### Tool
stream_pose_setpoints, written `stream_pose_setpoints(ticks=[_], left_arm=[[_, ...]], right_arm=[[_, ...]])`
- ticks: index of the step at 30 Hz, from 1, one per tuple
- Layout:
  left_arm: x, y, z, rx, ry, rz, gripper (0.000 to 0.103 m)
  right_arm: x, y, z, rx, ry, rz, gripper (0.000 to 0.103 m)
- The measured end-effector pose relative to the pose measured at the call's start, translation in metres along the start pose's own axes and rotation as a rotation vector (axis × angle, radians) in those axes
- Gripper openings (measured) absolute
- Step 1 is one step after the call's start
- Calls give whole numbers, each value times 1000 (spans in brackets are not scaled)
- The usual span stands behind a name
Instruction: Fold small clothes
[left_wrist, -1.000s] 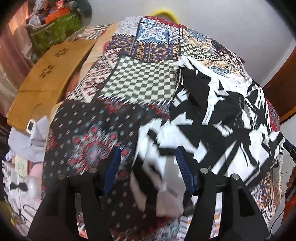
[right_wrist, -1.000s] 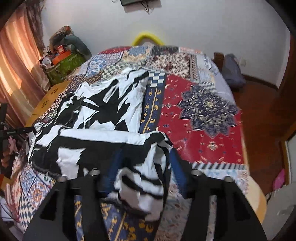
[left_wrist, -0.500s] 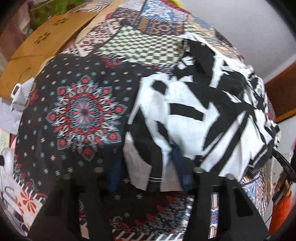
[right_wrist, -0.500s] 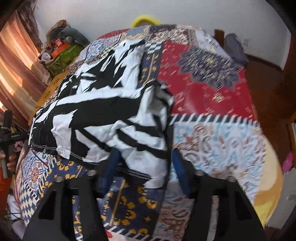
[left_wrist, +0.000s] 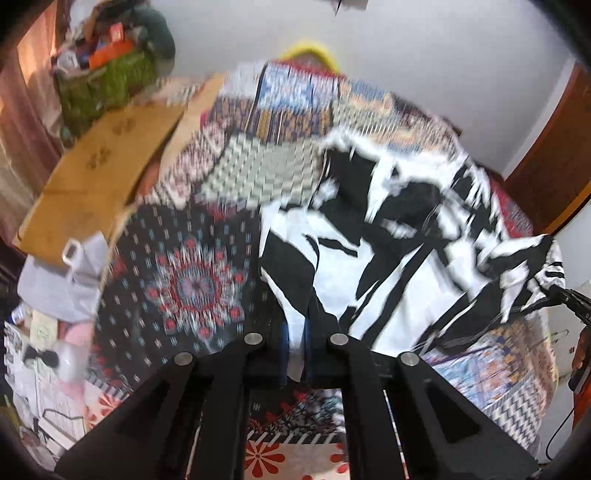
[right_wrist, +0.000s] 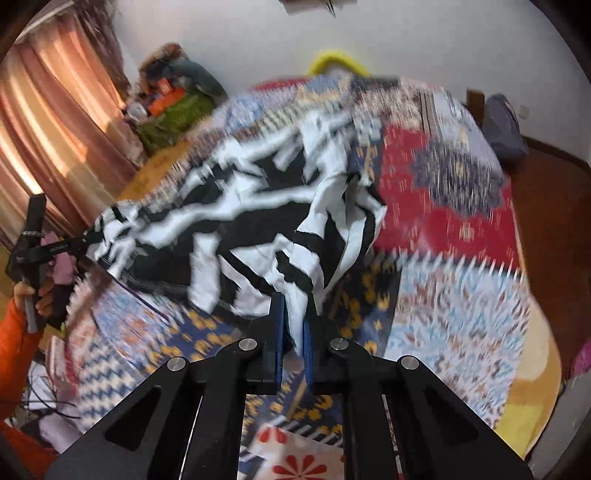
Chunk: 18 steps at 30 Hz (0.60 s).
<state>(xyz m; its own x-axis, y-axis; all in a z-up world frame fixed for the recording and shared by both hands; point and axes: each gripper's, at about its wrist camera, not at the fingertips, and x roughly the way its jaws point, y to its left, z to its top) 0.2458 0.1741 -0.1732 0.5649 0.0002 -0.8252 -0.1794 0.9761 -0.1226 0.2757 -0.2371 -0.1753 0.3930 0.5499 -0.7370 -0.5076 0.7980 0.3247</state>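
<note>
Left side first: the left gripper (left_wrist: 294, 345) is now pressed together on a corner of the black-and-white garment (left_wrist: 388, 258). One second ago its fingers stood spread on either side of that edge; half a second ago they were narrowing; now white cloth is visibly pinched between the blue pads (left_wrist: 283, 343). The camera has also tilted up, so the wall and the green basket (left_wrist: 103, 85) at the upper left are back in view (motion blur confirms the gripper is moving).

Centre: the garment lies on the patchwork bedspread (left_wrist: 192, 280), with its near edge drawn up toward both grippers and the rest draped over the bed. It is not yet folded. The fabric between the two grip points appears gathered and partly off the surface.

Right side: the right gripper (right_wrist: 293, 339) shows the same change. Its fingers were open around the opposite corner a second ago; they are now closed, pinching a fold of the garment (right_wrist: 258, 229). In the right wrist view the left gripper (right_wrist: 79, 242) is seen at the far left, holding its corner.

Meaning for the task: both grasps seem established, so the lift-and-carry phase of the fold has probably begun. The next move likely needs both corners carried together, keeping the edge taut, so that the near half lands squarely on the far half.
</note>
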Motion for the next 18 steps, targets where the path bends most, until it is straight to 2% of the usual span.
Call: stream_pose_setpoints(ticks=[5, 9, 13, 18], left_arm=[[-25, -13, 40, 15, -104, -9, 6], [-31, -20, 78, -7, -160, -33, 6], [-20, -25, 109, -15, -185, -17, 6], [15, -20, 147, -56, -168, -3, 5]], right_arm=[[-23, 15, 36, -24, -115, 54, 6], [-23, 29, 63, -57, -175, 46, 5], [-9, 34, 86, -85, -197, -1, 5], [11, 15, 117, -69, -230, -71, 4]])
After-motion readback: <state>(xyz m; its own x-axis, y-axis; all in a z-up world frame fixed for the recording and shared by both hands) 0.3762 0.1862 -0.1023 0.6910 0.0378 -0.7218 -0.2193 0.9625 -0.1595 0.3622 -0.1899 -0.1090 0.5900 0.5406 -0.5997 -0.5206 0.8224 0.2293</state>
